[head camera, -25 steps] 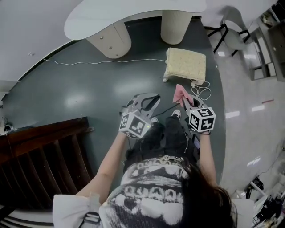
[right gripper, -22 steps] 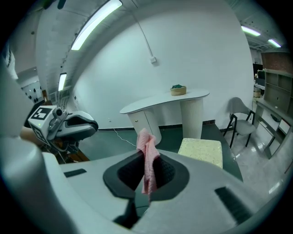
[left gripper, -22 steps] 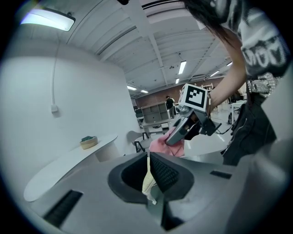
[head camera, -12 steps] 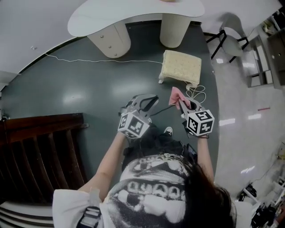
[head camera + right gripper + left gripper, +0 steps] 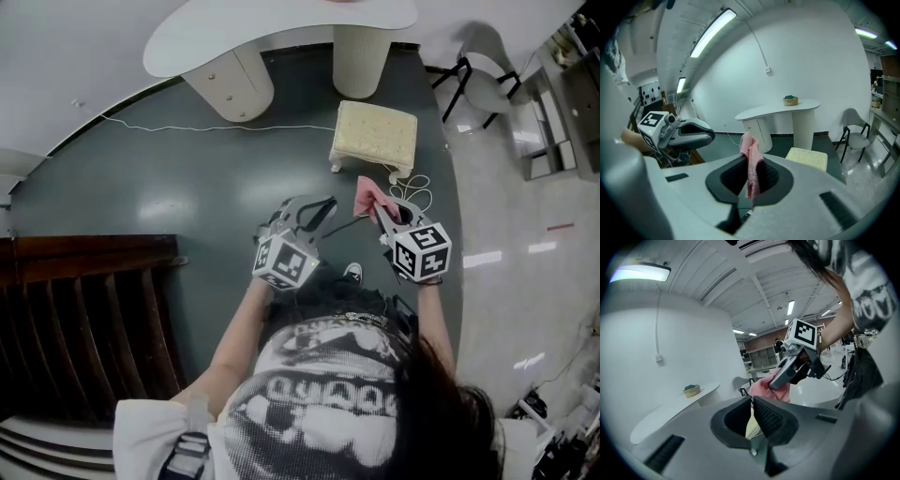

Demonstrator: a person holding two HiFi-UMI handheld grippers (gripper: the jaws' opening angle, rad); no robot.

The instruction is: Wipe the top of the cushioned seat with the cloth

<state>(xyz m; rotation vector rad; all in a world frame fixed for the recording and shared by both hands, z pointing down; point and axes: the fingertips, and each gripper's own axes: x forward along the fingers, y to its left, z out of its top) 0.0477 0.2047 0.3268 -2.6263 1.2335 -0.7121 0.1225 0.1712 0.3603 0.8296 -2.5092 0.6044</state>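
Note:
A cream cushioned seat (image 5: 373, 136) on short white legs stands on the dark green floor ahead of me; it shows low right in the right gripper view (image 5: 807, 158). My right gripper (image 5: 380, 208) is shut on a pink cloth (image 5: 368, 197), which hangs up between its jaws (image 5: 751, 166) and also shows in the left gripper view (image 5: 765, 387). The cloth is short of the seat, above the floor. My left gripper (image 5: 317, 212) is held to the left at the same height, its jaws shut with nothing between them (image 5: 752, 414).
A white curved table (image 5: 281, 33) on two round pedestals stands beyond the seat, with a small bowl (image 5: 790, 100) on it. A white cable (image 5: 206, 127) runs over the floor. A chair (image 5: 476, 80) stands at the right, a dark wooden rail (image 5: 84, 319) at the left.
The seat has come nearer in the head view as I stepped forward. The right gripper with the cloth rose slightly toward it; the left gripper kept its place beside it.

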